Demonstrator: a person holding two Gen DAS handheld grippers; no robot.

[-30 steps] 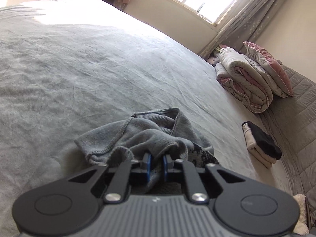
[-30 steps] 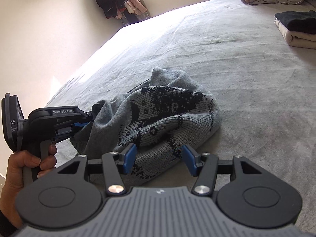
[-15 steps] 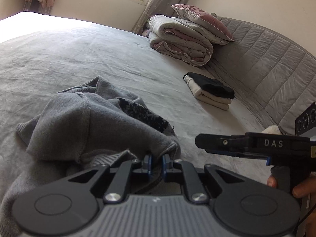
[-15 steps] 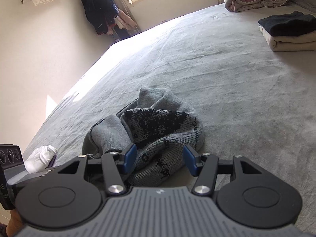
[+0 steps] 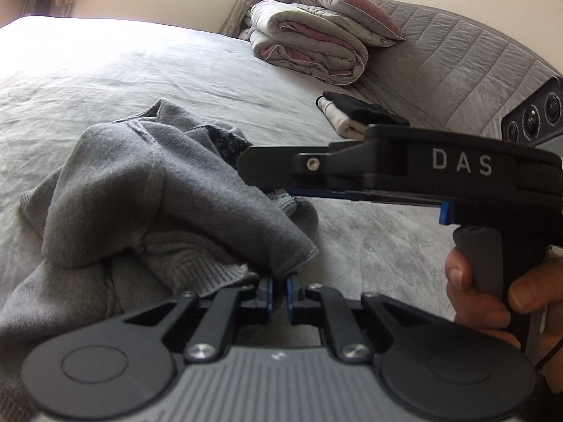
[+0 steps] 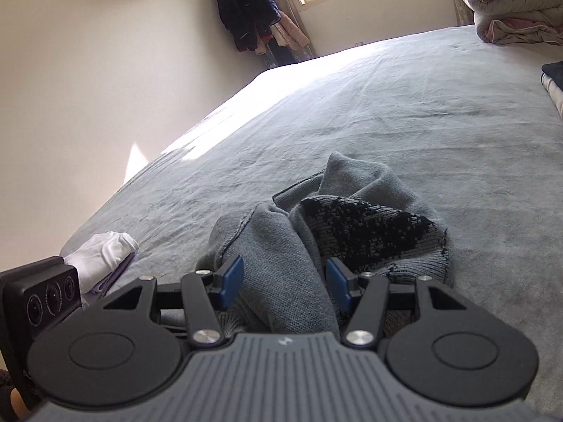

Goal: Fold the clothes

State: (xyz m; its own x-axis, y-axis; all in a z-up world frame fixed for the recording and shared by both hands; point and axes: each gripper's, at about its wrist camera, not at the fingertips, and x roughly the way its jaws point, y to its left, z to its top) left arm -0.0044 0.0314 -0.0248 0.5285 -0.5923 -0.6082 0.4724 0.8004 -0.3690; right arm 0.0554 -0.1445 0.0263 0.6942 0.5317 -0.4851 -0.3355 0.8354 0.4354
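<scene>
A grey knitted sweater (image 5: 147, 190) with a black-patterned panel (image 6: 362, 225) lies crumpled on the grey bed (image 6: 404, 112). My left gripper (image 5: 278, 290) is shut on an edge of the sweater, which drapes up and away from its fingers. My right gripper (image 6: 285, 283) is open, its blue pads on either side of a raised grey fold without touching it. In the left wrist view the right gripper (image 5: 267, 172) reaches in from the right over the sweater, held by a hand (image 5: 492, 281).
A folded black and cream stack (image 5: 355, 116) lies near the quilted headboard (image 5: 457, 63). A rolled duvet and pink pillow (image 5: 316, 35) sit beyond. A white cloth (image 6: 102, 253) lies at the bed's left edge. Clothes hang in the far corner (image 6: 246, 7).
The right gripper has moved forward over the sweater, so a grey fold now sits between its open fingers. The left gripper stays shut on the sweater edge and has turned slightly.
</scene>
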